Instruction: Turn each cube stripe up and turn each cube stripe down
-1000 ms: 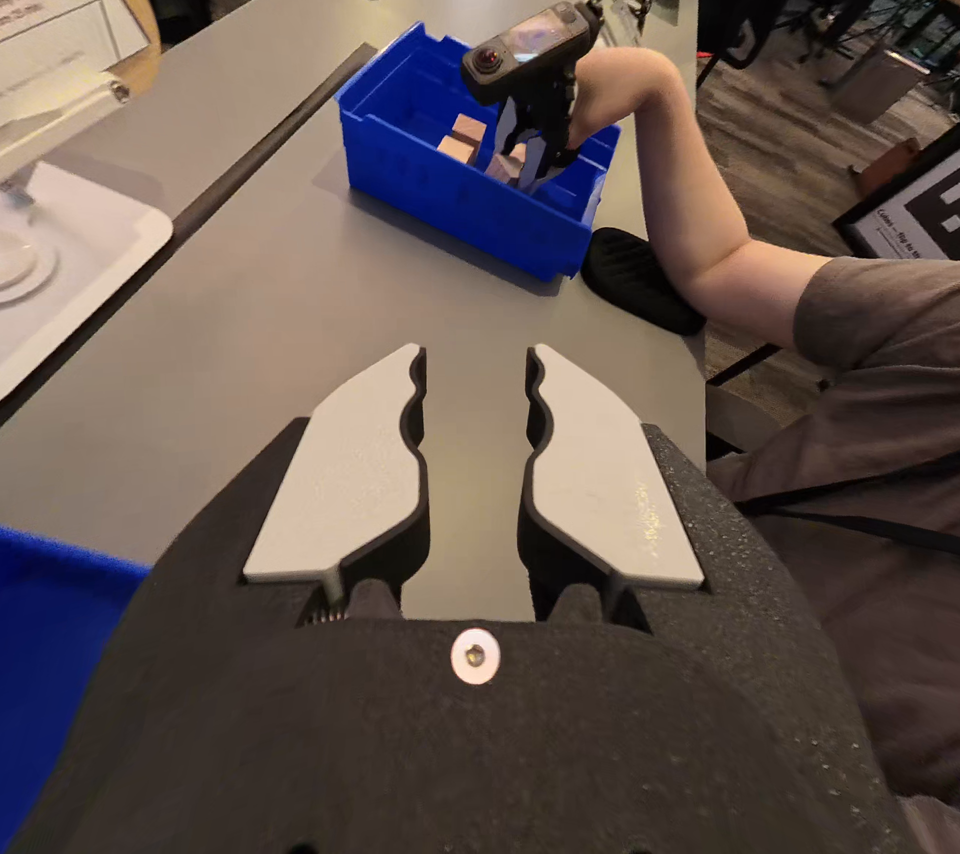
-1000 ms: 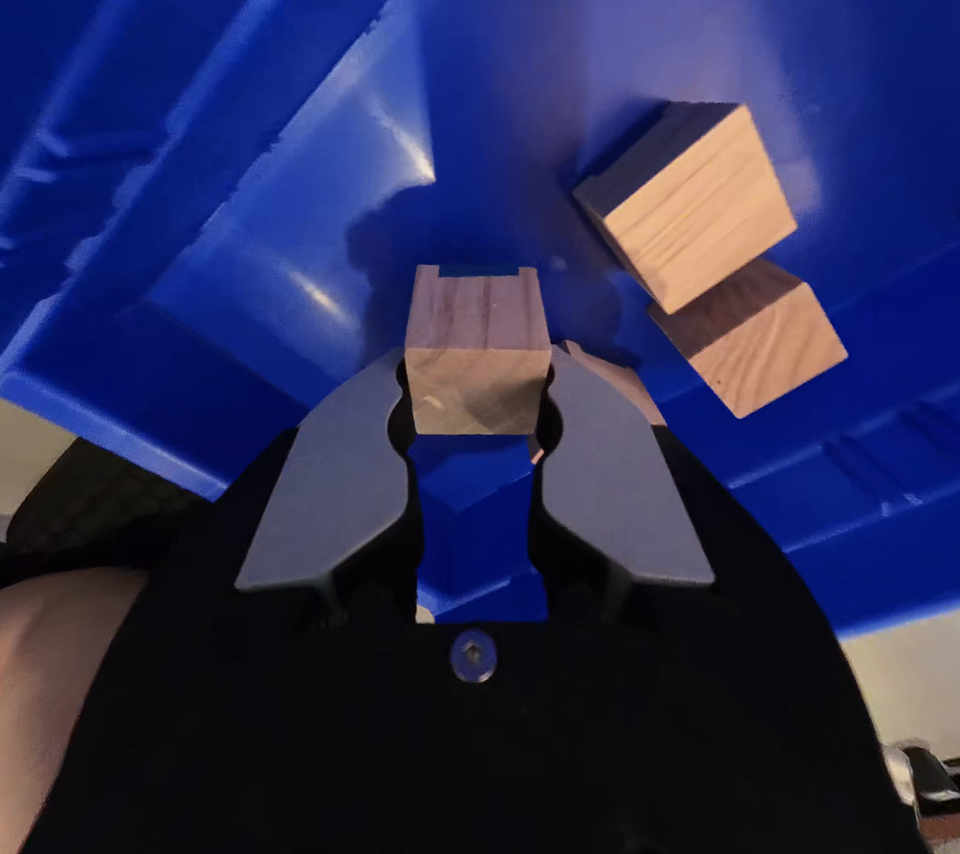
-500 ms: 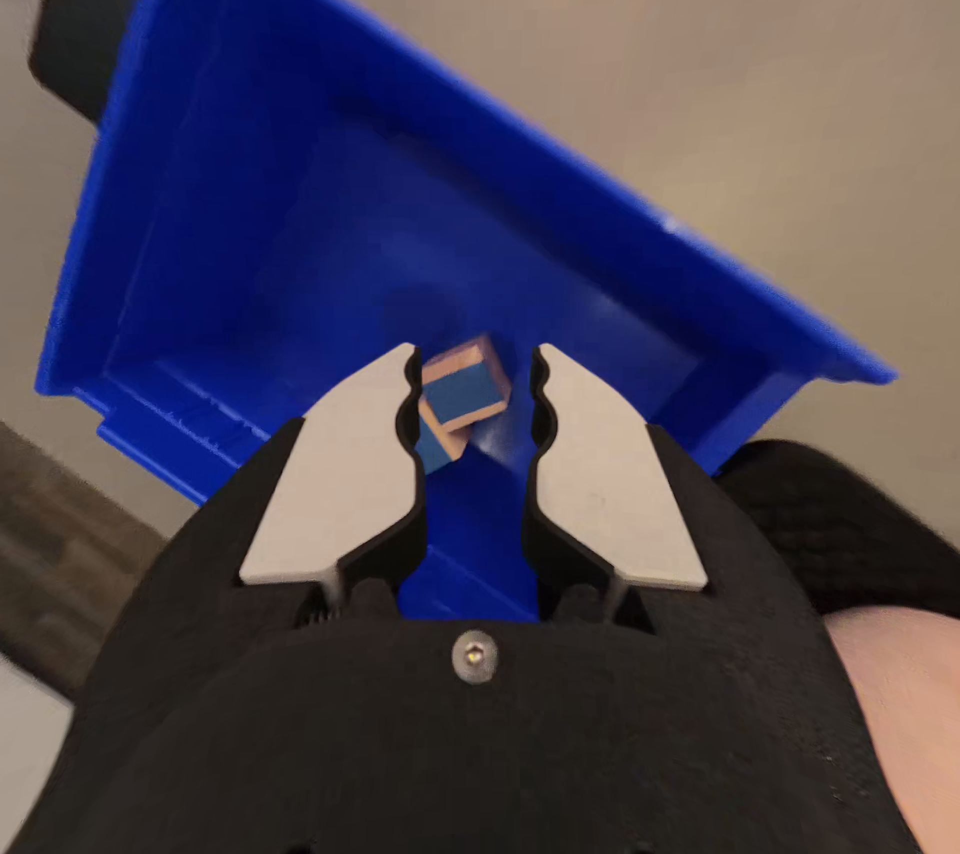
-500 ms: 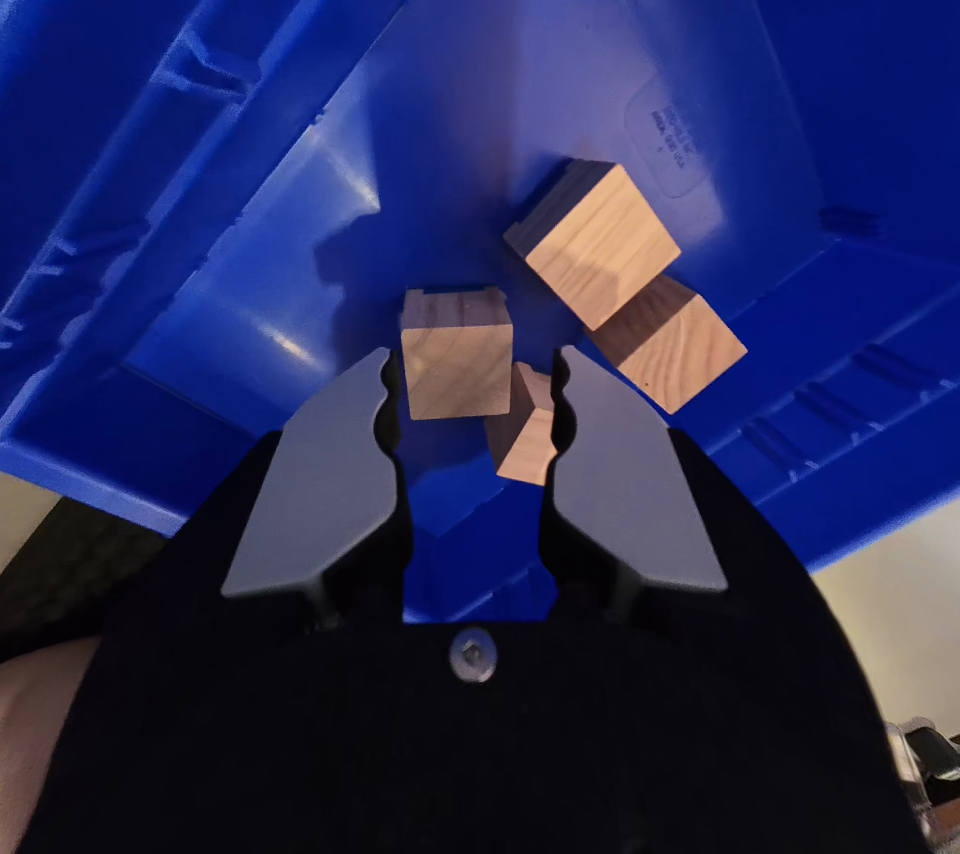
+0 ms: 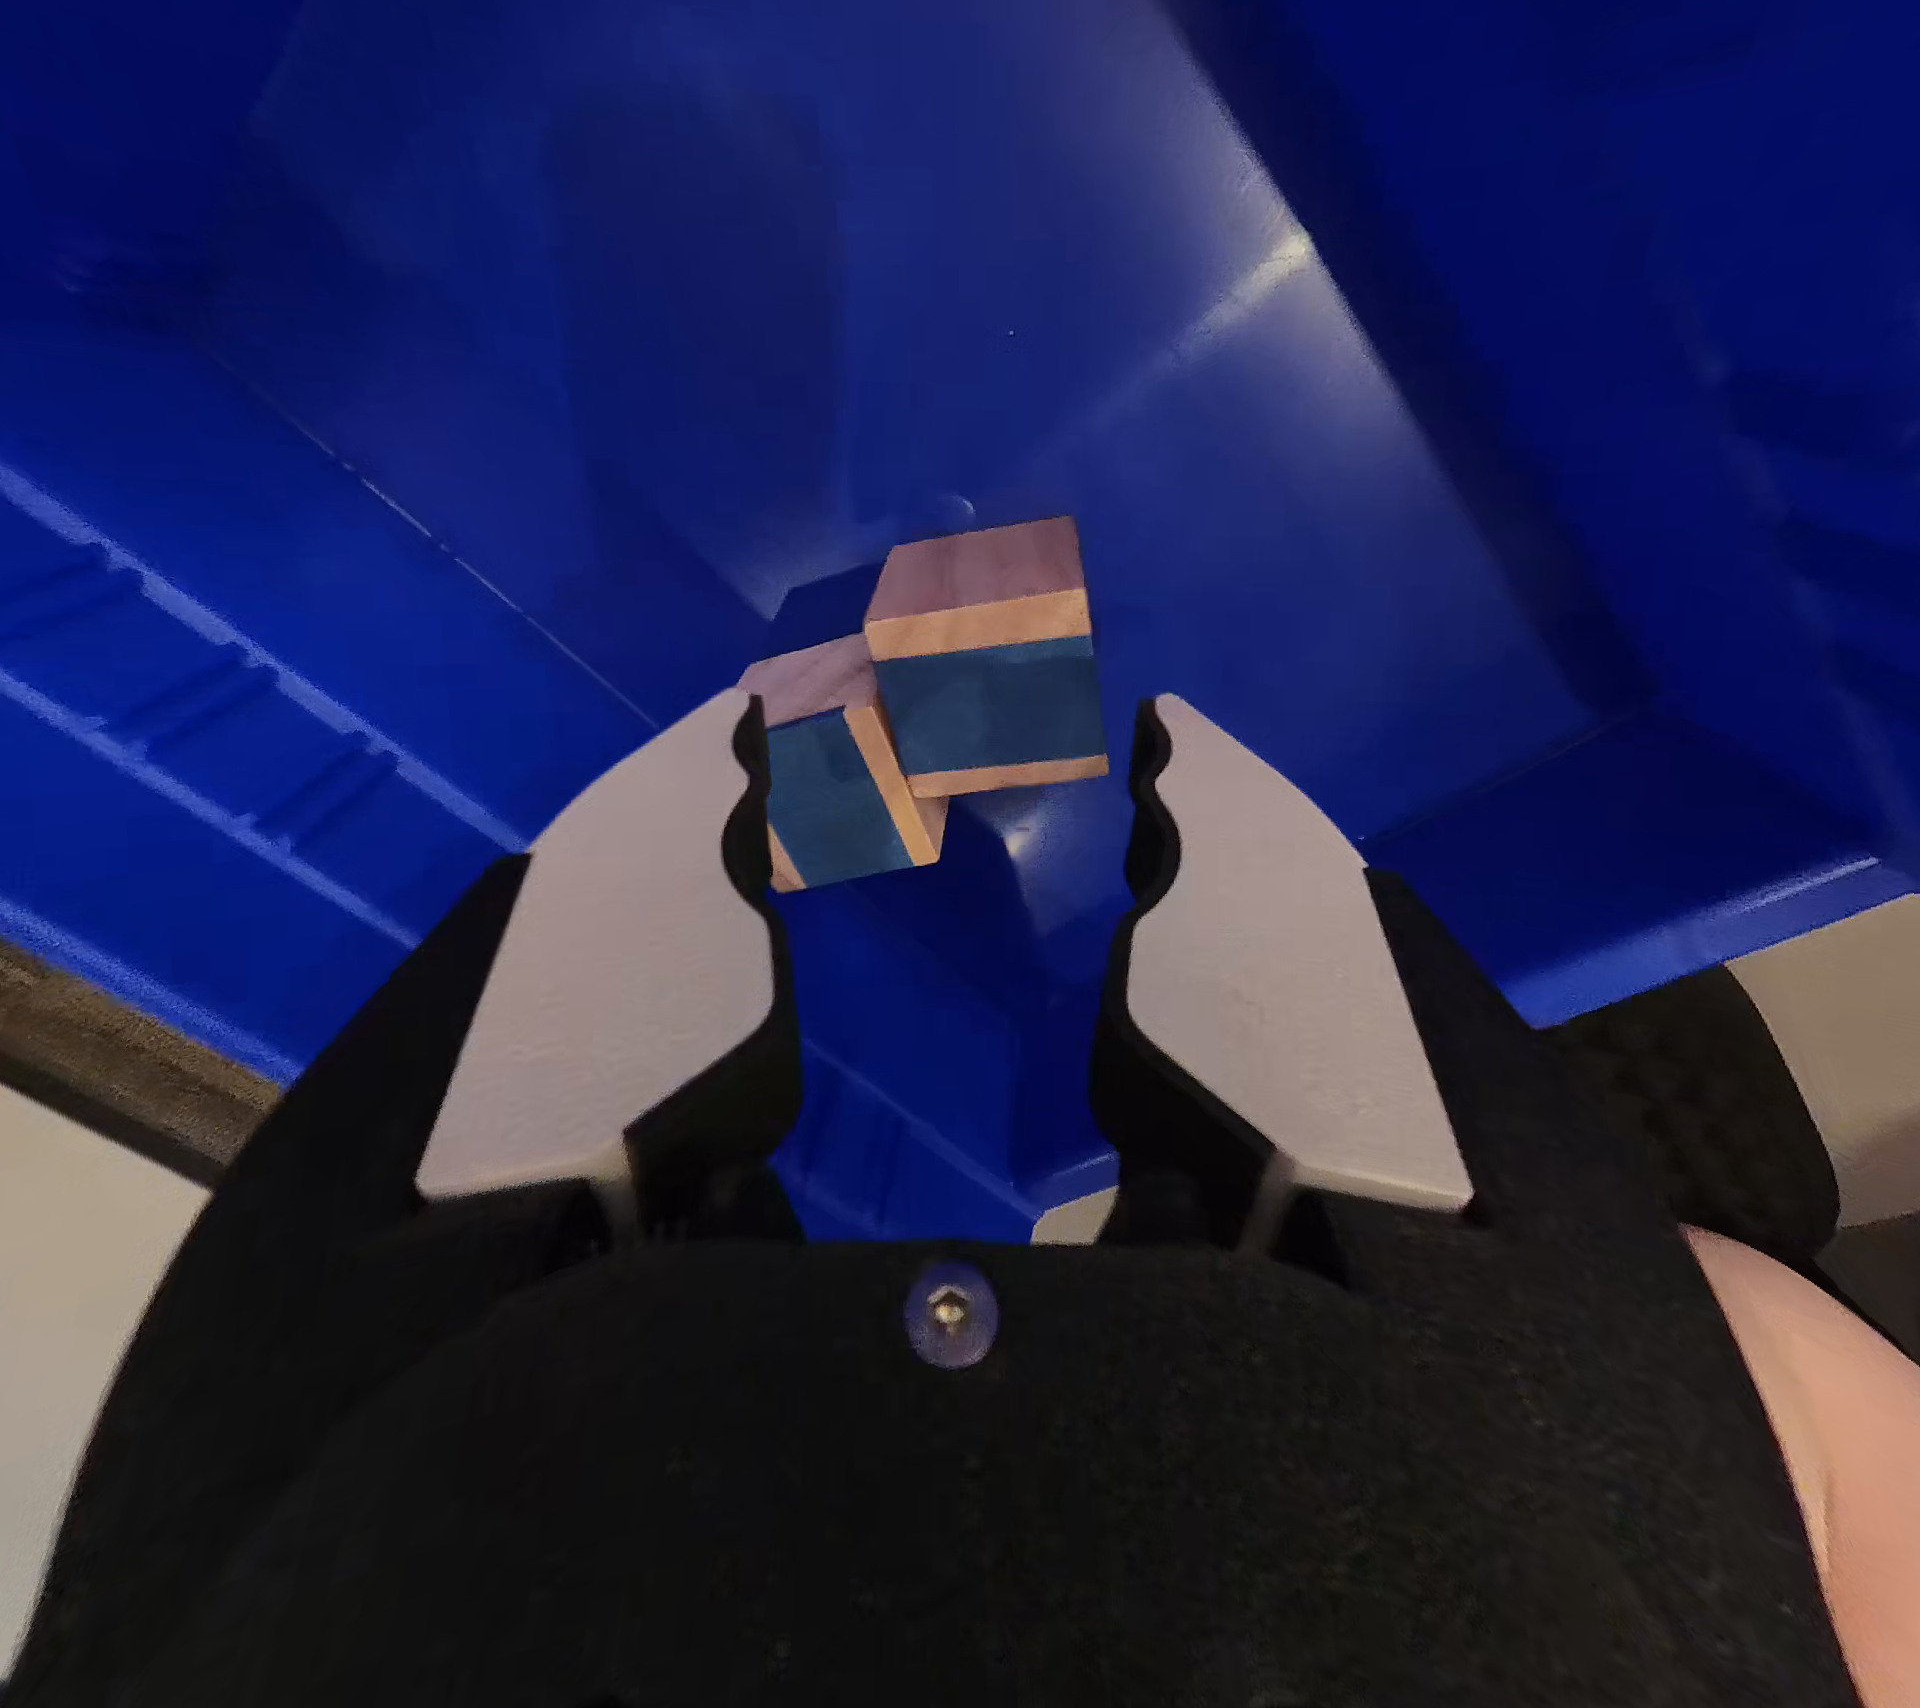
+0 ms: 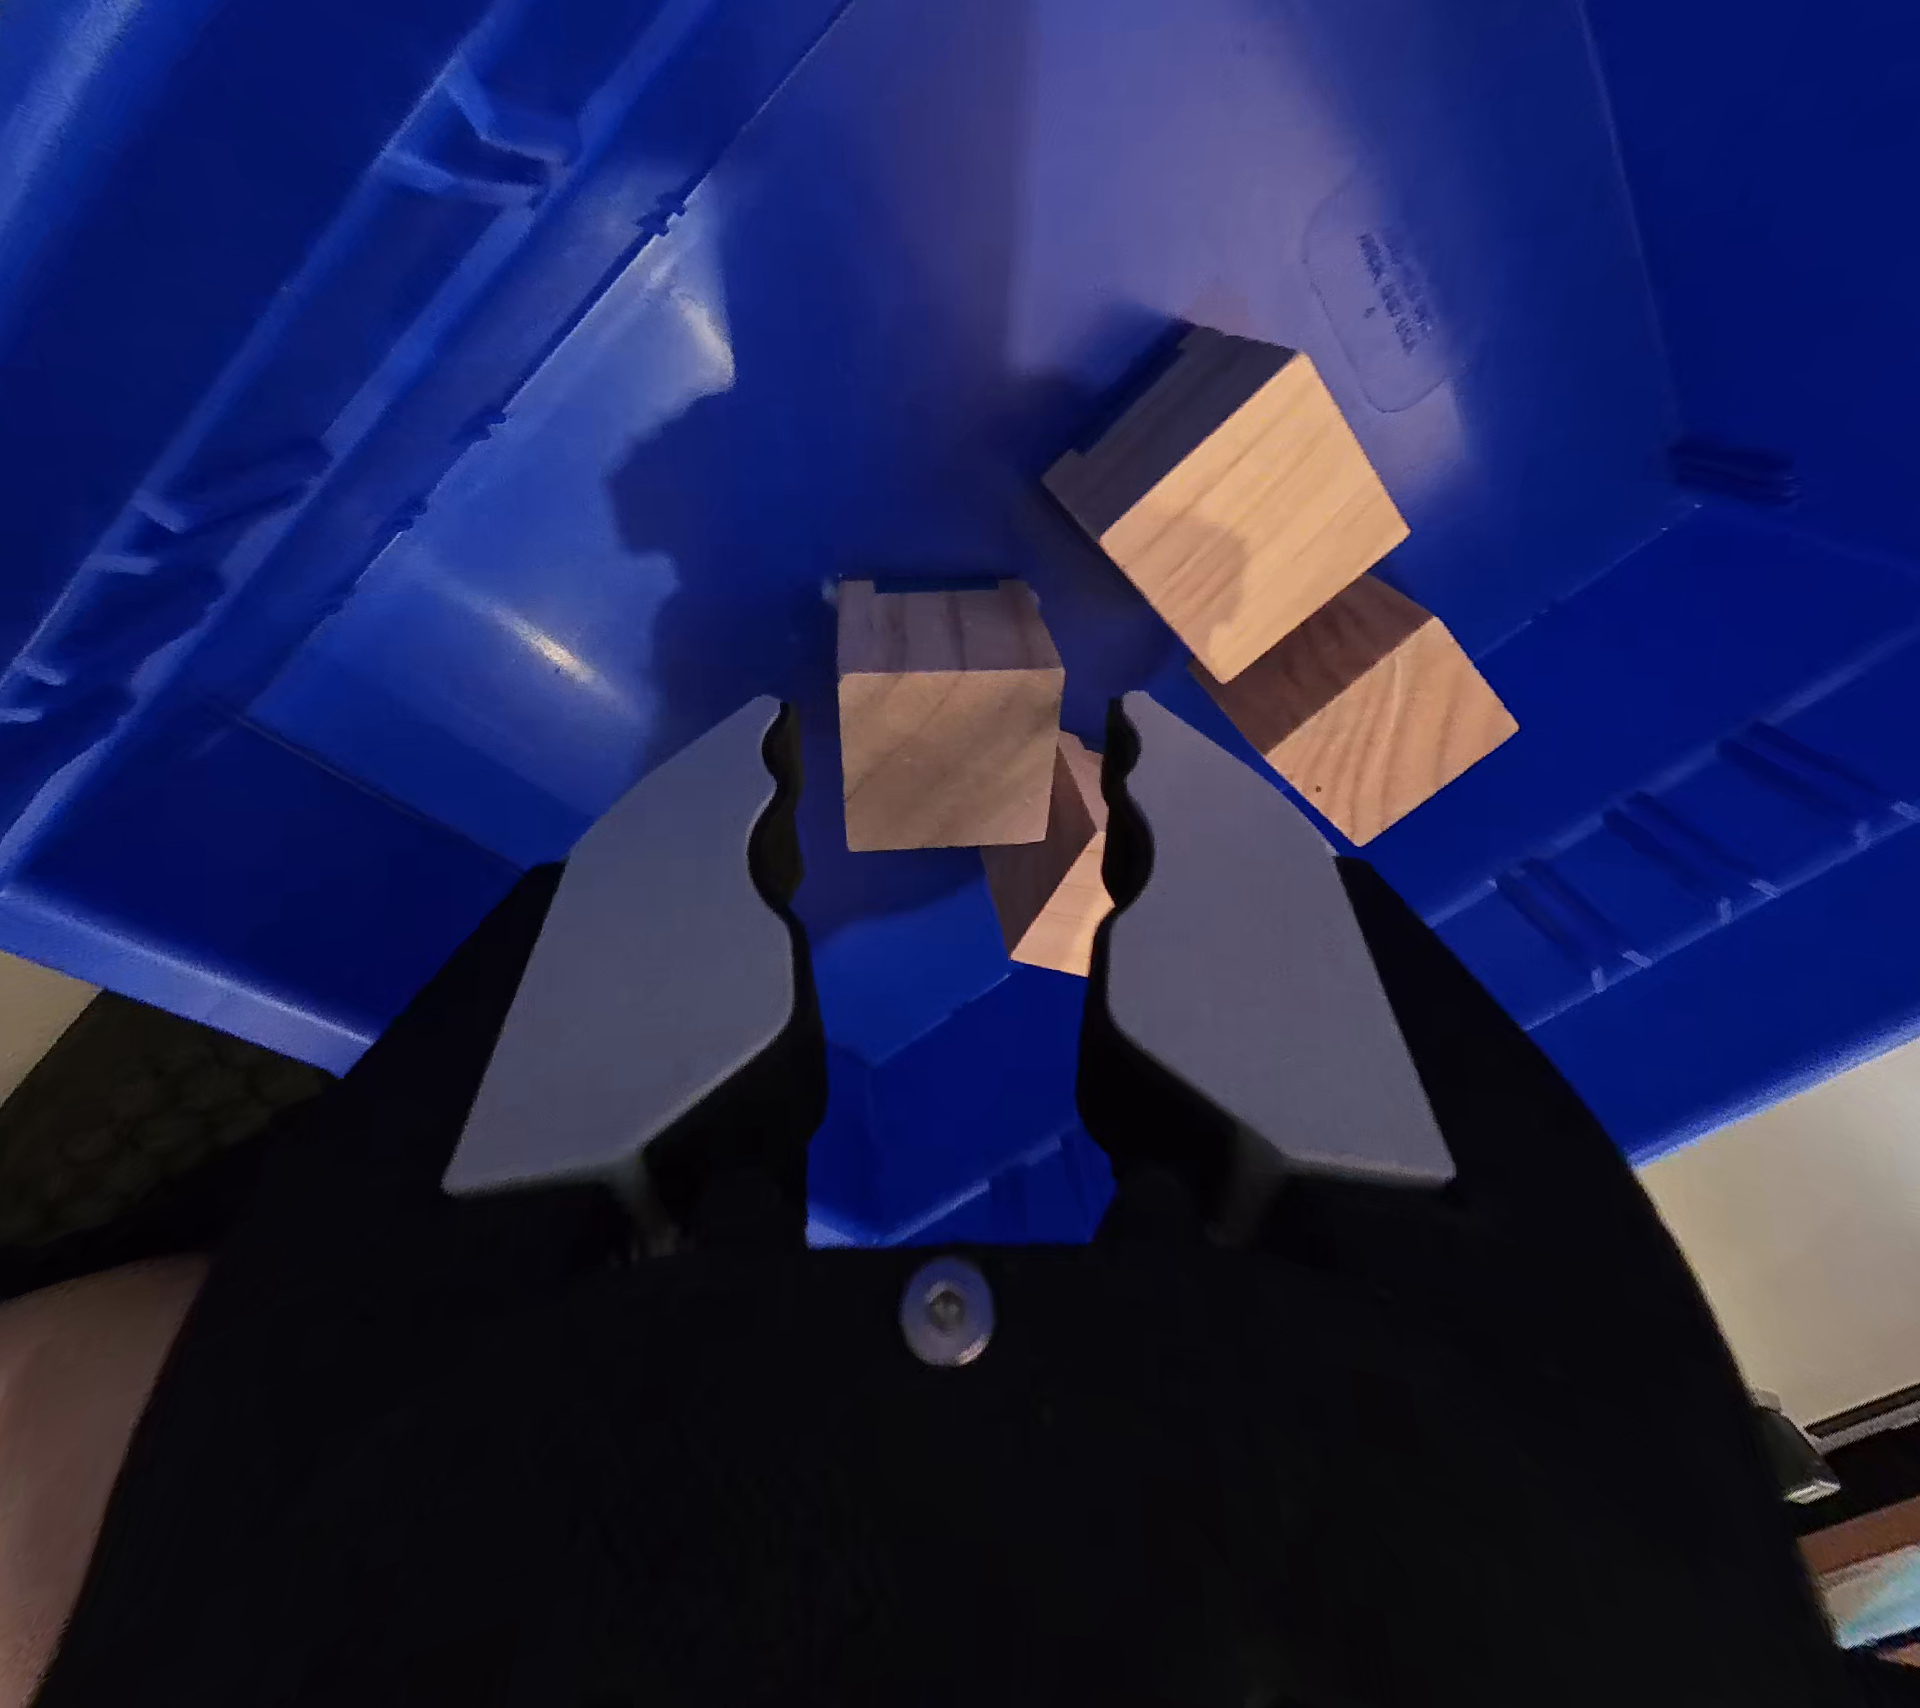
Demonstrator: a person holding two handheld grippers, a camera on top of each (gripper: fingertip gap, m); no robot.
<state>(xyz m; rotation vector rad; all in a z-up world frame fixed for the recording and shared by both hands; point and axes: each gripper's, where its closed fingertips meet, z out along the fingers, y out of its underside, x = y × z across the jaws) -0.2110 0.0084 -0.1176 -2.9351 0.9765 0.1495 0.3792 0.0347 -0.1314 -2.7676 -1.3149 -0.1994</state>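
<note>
In the left wrist view, two wooden cubes lie touching on the floor of a blue bin (image 5: 623,308). The farther cube (image 5: 987,692) and the nearer cube (image 5: 842,791) each show a blue-striped face to the camera. My left gripper (image 5: 948,708) is open just above them, and its left fingertip overlaps the nearer cube. In the right wrist view, several plain-faced wooden cubes lie in a blue bin (image 6: 520,308). My right gripper (image 6: 948,708) is open, with one cube (image 6: 945,754) loose between its tips. Another cube (image 6: 1055,900) is partly hidden by the right finger.
Two more cubes (image 6: 1236,515) (image 6: 1371,723) touch at the right of the right bin. Bin walls rise on all sides of both grippers. A black pad (image 5: 1714,1097) (image 6: 156,1097) and pale table (image 6: 1766,1243) lie outside the bins. A forearm (image 5: 1860,1450) shows at lower right.
My left gripper swung from over the bare table into a blue bin and came down close to the two striped cubes. My right gripper opened, let go of its cube and drew back a little.
</note>
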